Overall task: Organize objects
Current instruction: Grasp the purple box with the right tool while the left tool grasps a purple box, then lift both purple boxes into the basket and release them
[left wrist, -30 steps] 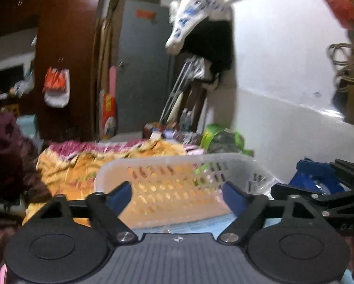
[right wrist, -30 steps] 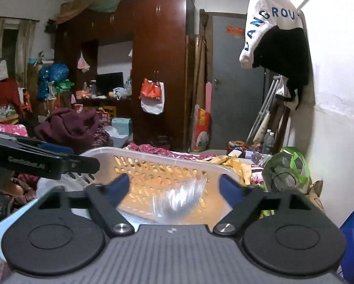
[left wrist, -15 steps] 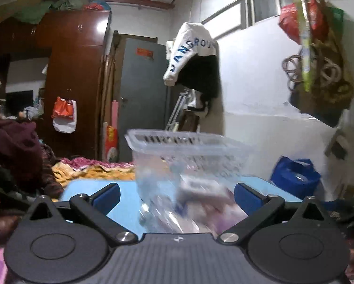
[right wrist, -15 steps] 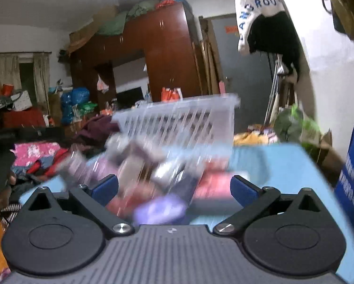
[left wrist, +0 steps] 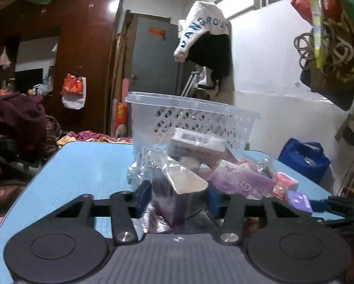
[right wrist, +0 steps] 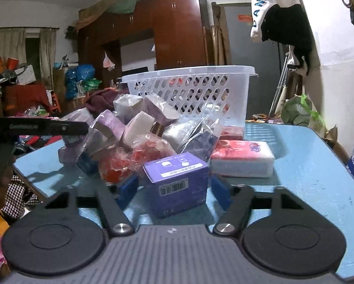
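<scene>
Left claw [left wrist: 177,198]: jaws just closing, clear bag [left wrist: 174,184] pinched between. Right claw [right wrist: 174,189]: jaws just closing, purple box [right wrist: 177,179] flanked, contact unclear. Basket [right wrist: 188,90] seen at 12 o'clock on blue desk [right wrist: 307,165].

Desk [right wrist: 314,172]: right part bare, passable. Centre blocked: heap of packets [right wrist: 139,127], purple box [right wrist: 177,182] and red-white pack [right wrist: 243,158] just ahead; basket [right wrist: 191,90] behind. Left strip [left wrist: 82,165] bare.
</scene>
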Demonstrator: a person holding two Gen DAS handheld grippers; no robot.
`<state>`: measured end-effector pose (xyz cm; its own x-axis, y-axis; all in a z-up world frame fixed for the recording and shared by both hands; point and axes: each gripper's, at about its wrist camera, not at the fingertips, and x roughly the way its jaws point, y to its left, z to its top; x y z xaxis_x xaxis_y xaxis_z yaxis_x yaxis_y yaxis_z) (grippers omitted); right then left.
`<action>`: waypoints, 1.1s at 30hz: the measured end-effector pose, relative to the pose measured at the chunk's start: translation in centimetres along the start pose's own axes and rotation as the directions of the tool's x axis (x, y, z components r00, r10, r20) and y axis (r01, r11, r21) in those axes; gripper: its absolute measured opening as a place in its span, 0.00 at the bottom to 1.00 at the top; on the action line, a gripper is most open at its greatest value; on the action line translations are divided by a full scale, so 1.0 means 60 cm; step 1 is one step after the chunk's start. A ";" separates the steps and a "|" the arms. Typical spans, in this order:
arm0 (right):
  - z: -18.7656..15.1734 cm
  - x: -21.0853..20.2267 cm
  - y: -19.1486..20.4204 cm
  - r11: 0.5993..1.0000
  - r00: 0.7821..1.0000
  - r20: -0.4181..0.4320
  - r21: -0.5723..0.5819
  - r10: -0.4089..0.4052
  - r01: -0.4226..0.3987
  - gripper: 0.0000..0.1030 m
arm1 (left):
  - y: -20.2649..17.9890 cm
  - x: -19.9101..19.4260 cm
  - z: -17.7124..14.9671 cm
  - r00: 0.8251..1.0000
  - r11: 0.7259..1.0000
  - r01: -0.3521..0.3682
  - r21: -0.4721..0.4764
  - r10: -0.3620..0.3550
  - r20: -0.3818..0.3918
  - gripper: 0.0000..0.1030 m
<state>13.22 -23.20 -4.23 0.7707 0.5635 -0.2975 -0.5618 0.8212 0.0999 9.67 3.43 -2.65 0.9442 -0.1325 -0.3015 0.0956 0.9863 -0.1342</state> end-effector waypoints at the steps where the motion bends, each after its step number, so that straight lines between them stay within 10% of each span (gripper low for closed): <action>1: 0.001 -0.001 -0.001 1.000 1.000 0.002 0.000 -0.002 0.002 0.58 | 0.002 -0.004 -0.002 1.000 1.000 0.010 -0.008 -0.010 0.002 0.48; 14: 0.013 -0.038 -0.020 0.999 0.996 0.081 0.017 -0.031 0.029 0.57 | 0.025 -0.040 -0.004 0.992 0.999 0.045 -0.013 -0.043 0.116 0.48; 20: 0.122 -0.009 -0.029 0.998 0.986 0.168 -0.047 -0.024 0.032 0.57 | 0.028 -0.016 0.084 0.981 0.994 0.109 0.022 -0.111 0.161 0.48; 27: 0.289 0.144 -0.044 0.987 0.980 0.190 -0.139 -0.052 0.079 0.57 | 0.004 0.147 0.255 0.991 0.991 0.116 0.063 -0.119 0.055 0.48; 33: 0.299 0.237 -0.051 0.978 0.993 0.070 -0.180 -0.094 0.105 0.57 | 0.005 0.243 0.264 0.997 0.998 0.061 0.023 -0.059 -0.046 0.48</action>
<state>31.29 -16.07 8.28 0.8393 0.4886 -0.2383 -0.5223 0.8464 -0.1042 28.45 3.34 7.84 0.9215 -0.1952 -0.3357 0.1599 0.9785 -0.1303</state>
